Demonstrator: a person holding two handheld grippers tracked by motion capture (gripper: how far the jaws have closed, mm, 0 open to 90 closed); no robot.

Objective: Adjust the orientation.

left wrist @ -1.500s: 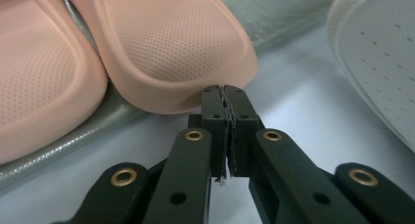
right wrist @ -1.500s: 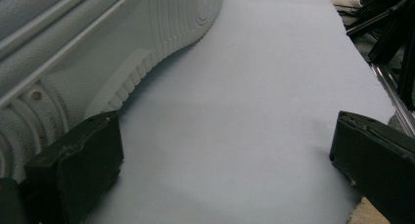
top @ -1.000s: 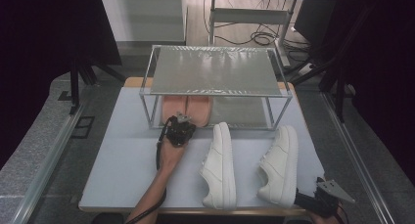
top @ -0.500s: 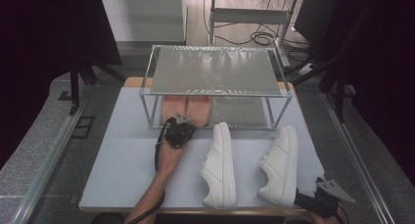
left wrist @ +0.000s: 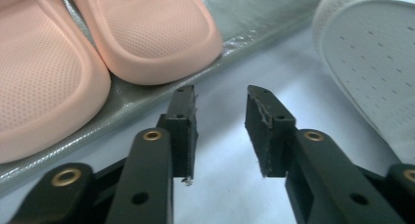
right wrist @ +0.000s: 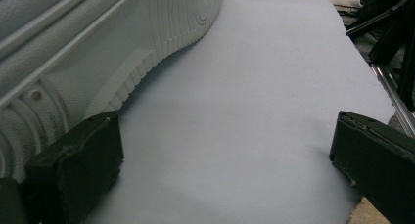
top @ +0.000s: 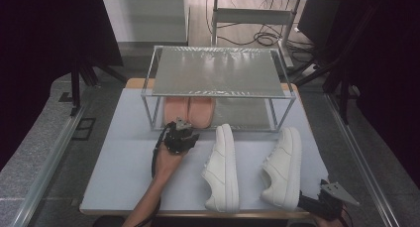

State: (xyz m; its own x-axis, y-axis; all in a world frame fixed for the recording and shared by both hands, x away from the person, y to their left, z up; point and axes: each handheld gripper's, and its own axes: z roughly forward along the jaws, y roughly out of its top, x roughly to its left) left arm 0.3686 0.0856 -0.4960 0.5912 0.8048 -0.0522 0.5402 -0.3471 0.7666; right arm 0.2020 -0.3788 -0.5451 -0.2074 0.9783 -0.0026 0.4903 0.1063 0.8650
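- High view, left to right: your pink slippers (top: 189,111) sit side by side on the rack's (top: 282,113) lower shelf, placed.
- Your left gripper (top: 181,134), at their six o'clock, has just been opening, jaws apart, nothing between them.
- Two white sneakers (top: 223,167) wait on the table (top: 119,152).
- Your right gripper (right wrist: 230,170) is spread wide at the right sneaker's (top: 282,167) five o'clock.

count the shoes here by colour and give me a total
pink slippers: 2, side by side on the rack's lower shelf
white sneakers: 2, on the table in front of the rack
total: 4
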